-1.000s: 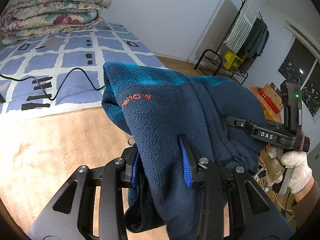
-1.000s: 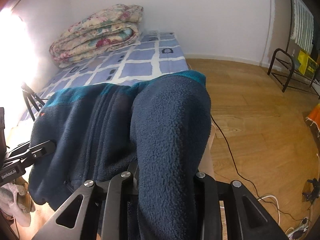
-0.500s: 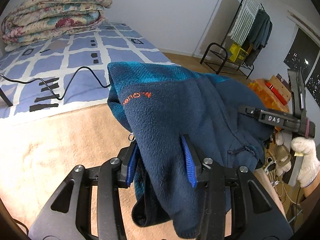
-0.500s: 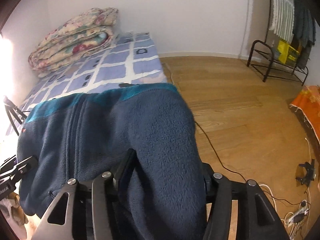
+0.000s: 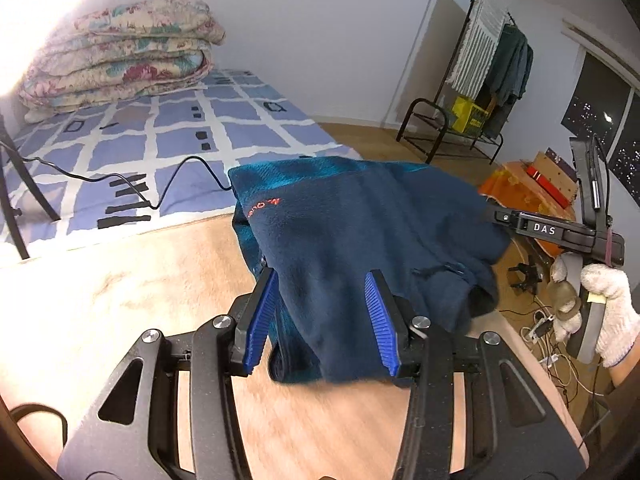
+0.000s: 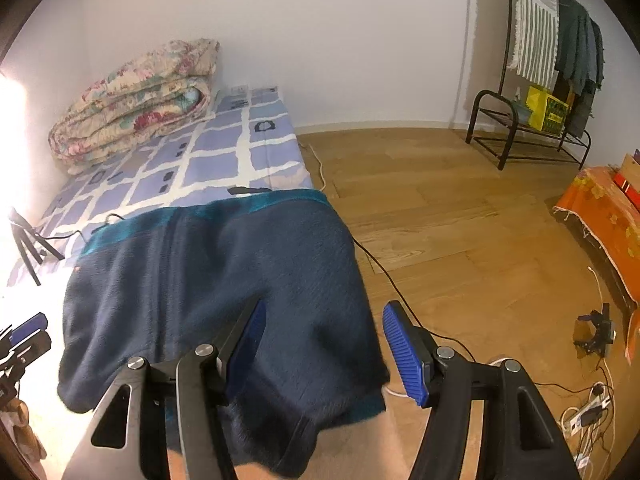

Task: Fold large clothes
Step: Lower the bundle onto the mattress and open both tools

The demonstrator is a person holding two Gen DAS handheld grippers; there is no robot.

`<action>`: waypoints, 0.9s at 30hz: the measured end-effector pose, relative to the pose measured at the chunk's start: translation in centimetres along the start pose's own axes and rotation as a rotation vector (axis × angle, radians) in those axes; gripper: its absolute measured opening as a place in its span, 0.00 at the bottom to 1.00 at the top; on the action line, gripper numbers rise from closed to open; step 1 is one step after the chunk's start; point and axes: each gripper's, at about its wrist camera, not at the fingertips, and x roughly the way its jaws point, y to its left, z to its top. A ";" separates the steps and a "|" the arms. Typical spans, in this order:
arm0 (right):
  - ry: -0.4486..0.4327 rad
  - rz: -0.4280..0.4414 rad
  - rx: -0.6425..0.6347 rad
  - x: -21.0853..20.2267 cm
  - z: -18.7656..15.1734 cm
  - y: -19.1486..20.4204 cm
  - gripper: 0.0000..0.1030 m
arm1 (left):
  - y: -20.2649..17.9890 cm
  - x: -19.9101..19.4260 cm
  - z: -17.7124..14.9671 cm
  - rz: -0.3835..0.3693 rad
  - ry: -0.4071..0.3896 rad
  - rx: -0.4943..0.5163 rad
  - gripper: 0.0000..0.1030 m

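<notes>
A navy fleece jacket [image 5: 360, 240] with a teal collar and an orange logo lies bunched in a fold on a beige surface [image 5: 120, 300]. My left gripper [image 5: 320, 320] is at its near edge. Its jaws are opening, the fleece hem sits loosely between the blue pads [image 5: 260, 320], and neither pad presses it. In the right wrist view the same jacket [image 6: 208, 280] fills the middle. My right gripper [image 6: 324, 344] hangs over its near right corner, jaws opening, with the right pad [image 6: 400, 348] standing free of the cloth. A white-gloved hand [image 5: 608, 312] holds the right gripper's handle.
Behind the jacket lies a mattress with a blue-and-white checked sheet [image 5: 180, 136], a folded floral quilt [image 5: 120, 60] and a black cable [image 5: 180, 168]. A tripod leg [image 5: 16, 208] stands left. A clothes rack [image 6: 532, 120], an orange cloth [image 6: 600, 208] and floor cables [image 6: 588, 412] are on the right.
Both grippers' jaws have spread and let go of the fleece they were pinching. The jacket has sunk onto the beige surface, and both grippers have drawn back a little.
</notes>
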 end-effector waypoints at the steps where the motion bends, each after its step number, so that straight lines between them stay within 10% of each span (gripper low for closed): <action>1: -0.005 0.001 0.000 -0.7 -0.2 0.2 0.61 | -0.2 -0.8 -0.2 -0.004 -0.005 0.002 0.44; 27: -0.201 0.046 -0.095 -32.6 -10.8 7.8 0.73 | -8.6 -35.6 -9.6 0.064 -0.179 0.118 0.49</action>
